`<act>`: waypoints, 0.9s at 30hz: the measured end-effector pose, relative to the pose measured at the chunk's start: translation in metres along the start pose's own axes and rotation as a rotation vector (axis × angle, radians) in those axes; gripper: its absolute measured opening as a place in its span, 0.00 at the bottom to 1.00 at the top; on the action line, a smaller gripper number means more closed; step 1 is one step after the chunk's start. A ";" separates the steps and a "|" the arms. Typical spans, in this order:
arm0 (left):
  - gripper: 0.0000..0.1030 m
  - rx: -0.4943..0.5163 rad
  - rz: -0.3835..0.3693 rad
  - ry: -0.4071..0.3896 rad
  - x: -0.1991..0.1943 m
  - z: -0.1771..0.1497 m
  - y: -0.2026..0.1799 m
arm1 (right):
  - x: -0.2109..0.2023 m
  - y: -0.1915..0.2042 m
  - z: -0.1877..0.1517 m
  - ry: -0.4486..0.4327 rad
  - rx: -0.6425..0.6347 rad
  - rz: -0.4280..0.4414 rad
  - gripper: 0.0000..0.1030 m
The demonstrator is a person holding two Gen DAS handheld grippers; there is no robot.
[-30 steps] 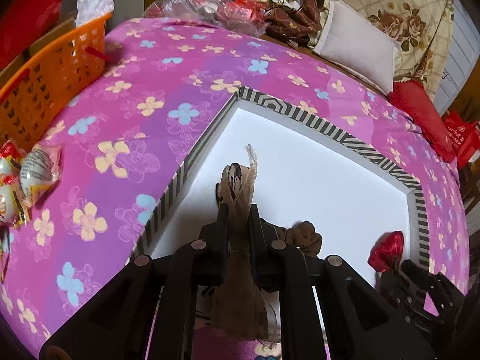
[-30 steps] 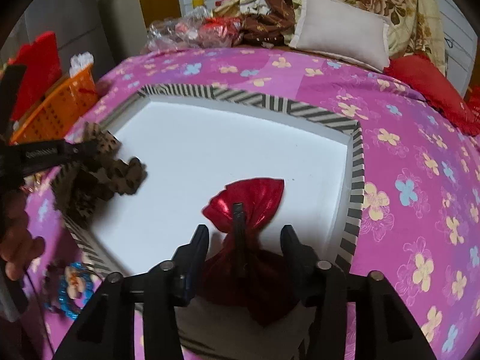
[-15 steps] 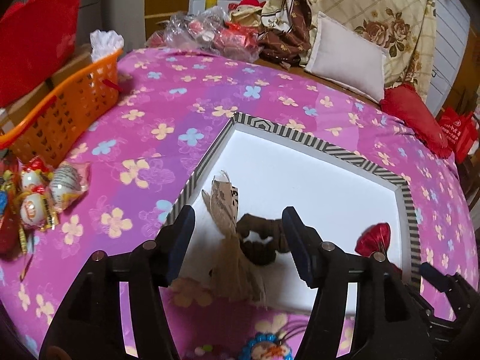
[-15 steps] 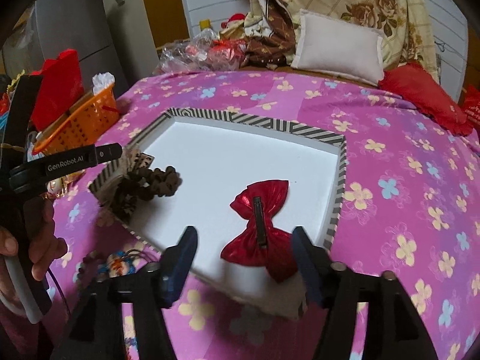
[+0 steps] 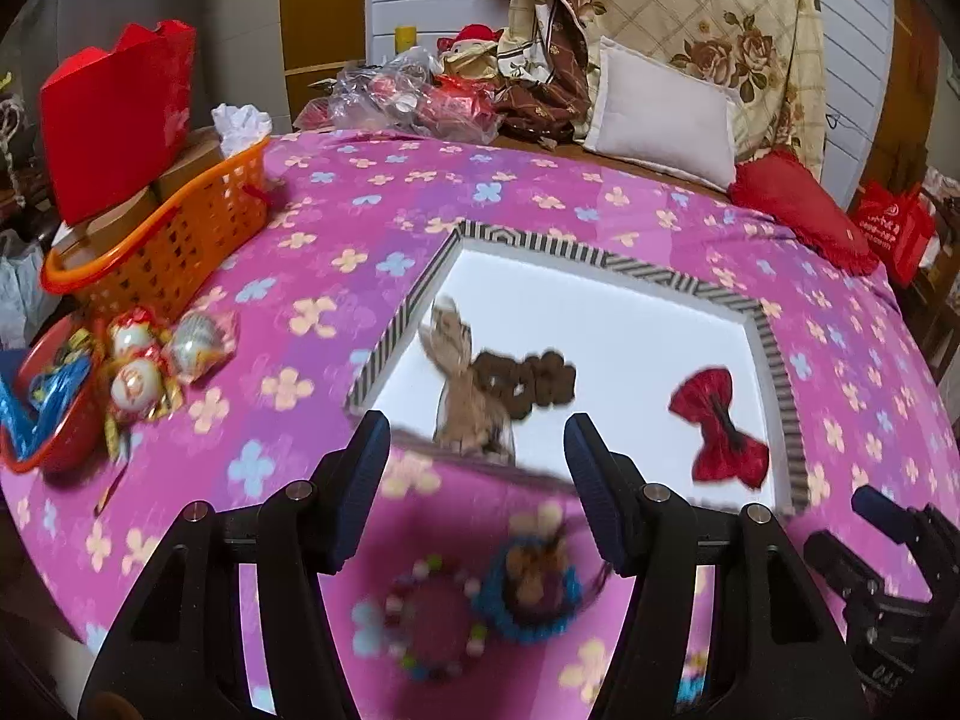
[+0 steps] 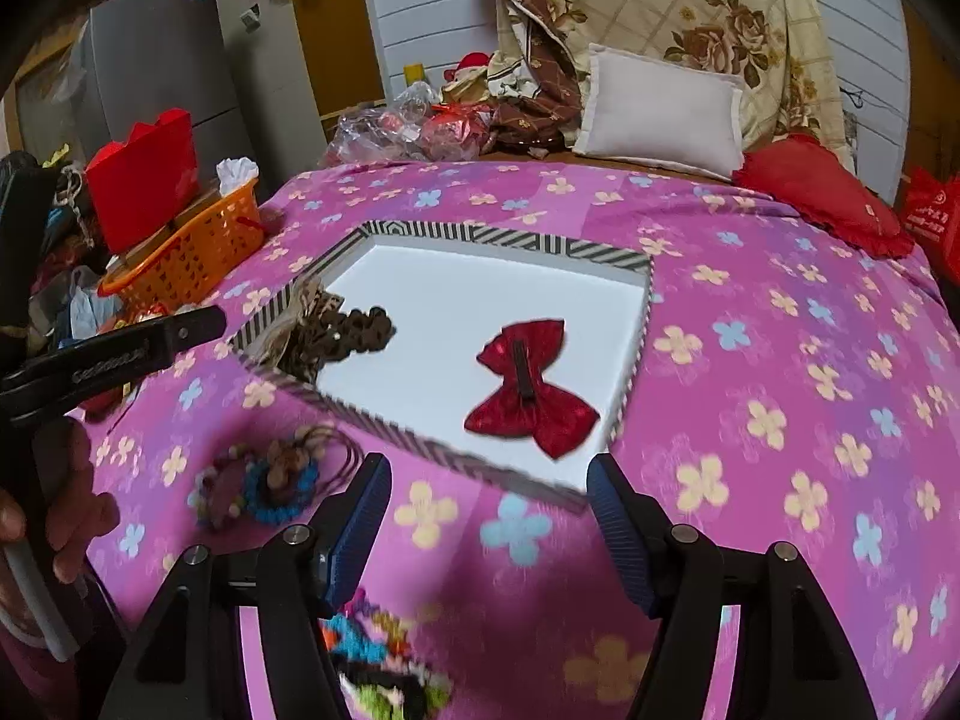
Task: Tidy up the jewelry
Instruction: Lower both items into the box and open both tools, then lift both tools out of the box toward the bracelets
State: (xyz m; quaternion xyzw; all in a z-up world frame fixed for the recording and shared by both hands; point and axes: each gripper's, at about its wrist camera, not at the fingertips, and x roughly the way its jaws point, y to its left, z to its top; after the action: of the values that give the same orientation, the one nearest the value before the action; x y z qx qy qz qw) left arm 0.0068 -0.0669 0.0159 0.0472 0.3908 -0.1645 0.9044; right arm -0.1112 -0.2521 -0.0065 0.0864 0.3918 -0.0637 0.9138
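Note:
A white tray with a striped rim [image 5: 600, 253] [image 6: 510, 237] lies on the pink flowered bedspread. In it lie a tan bow [image 5: 456, 384], a dark brown scrunchie [image 5: 531, 384] [image 6: 360, 330] touching it, and a red bow clip [image 5: 717, 426] [image 6: 531, 390] to the right. My left gripper [image 5: 477, 480] hovers open and empty short of the tray's near rim, above a beaded bracelet [image 5: 432, 618] and a blue bracelet [image 5: 528, 591] [image 6: 282, 483]. My right gripper [image 6: 489, 519] is also open and empty, in front of the red bow.
An orange basket [image 5: 174, 240], a red bowl [image 5: 48, 420] and wrapped sweets [image 5: 144, 372] sit left of the tray. Pillows [image 5: 660, 114], a red cushion [image 6: 822, 198] and plastic bags [image 5: 414, 96] line the back. A bright crocheted item [image 6: 372, 648] lies under my right gripper. A hand [image 6: 60, 516] holds the left gripper [image 6: 120, 354].
The left gripper opened and let go of the tan bow; the right opened off the red bow. Both pulled back and up from the tray, and the bracelets came into view.

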 end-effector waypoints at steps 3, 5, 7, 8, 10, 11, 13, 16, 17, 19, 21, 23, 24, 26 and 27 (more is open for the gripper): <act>0.59 0.004 0.007 0.008 -0.010 -0.014 0.001 | -0.006 0.000 -0.011 0.001 0.019 0.010 0.64; 0.59 0.004 0.017 0.009 -0.016 -0.024 0.002 | -0.008 0.000 -0.015 0.003 0.021 0.011 0.64; 0.59 0.008 0.030 0.007 -0.022 -0.033 0.002 | -0.011 0.002 -0.020 0.005 0.022 0.014 0.64; 0.59 0.010 0.037 0.004 -0.025 -0.038 0.002 | -0.013 0.004 -0.022 0.003 0.021 0.018 0.64; 0.59 0.013 0.044 0.001 -0.030 -0.046 0.002 | -0.015 0.007 -0.024 -0.003 0.019 0.022 0.64; 0.59 0.013 0.047 0.002 -0.031 -0.048 0.002 | -0.016 0.008 -0.025 -0.006 0.018 0.024 0.64; 0.59 0.010 0.050 0.001 -0.033 -0.055 0.002 | -0.019 0.010 -0.027 -0.015 0.019 0.032 0.64; 0.59 0.007 0.062 -0.004 -0.034 -0.063 0.003 | -0.019 0.012 -0.032 -0.028 0.022 0.039 0.73; 0.59 0.005 0.064 -0.004 -0.033 -0.065 0.004 | -0.019 0.012 -0.033 -0.030 0.021 0.040 0.74; 0.59 0.003 0.060 0.002 -0.029 -0.068 0.005 | -0.015 0.014 -0.035 -0.025 0.007 0.033 0.74; 0.59 0.006 0.067 0.004 -0.024 -0.071 0.006 | -0.010 0.016 -0.037 -0.018 -0.011 0.018 0.74; 0.59 0.009 0.075 0.005 -0.020 -0.073 0.006 | -0.006 0.016 -0.038 -0.011 -0.021 0.012 0.74; 0.59 0.011 0.077 0.009 -0.018 -0.074 0.007 | -0.004 0.016 -0.038 -0.008 -0.024 0.011 0.74; 0.59 0.016 0.080 0.019 -0.013 -0.074 0.008 | -0.003 0.016 -0.038 -0.008 -0.027 0.014 0.74; 0.59 0.017 0.084 0.023 -0.011 -0.074 0.008 | -0.003 0.016 -0.038 -0.008 -0.030 0.013 0.74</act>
State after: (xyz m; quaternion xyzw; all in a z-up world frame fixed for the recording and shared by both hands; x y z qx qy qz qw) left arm -0.0488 -0.0407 -0.0281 0.0730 0.3975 -0.1293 0.9055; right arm -0.1370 -0.2282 -0.0288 0.0749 0.3883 -0.0523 0.9170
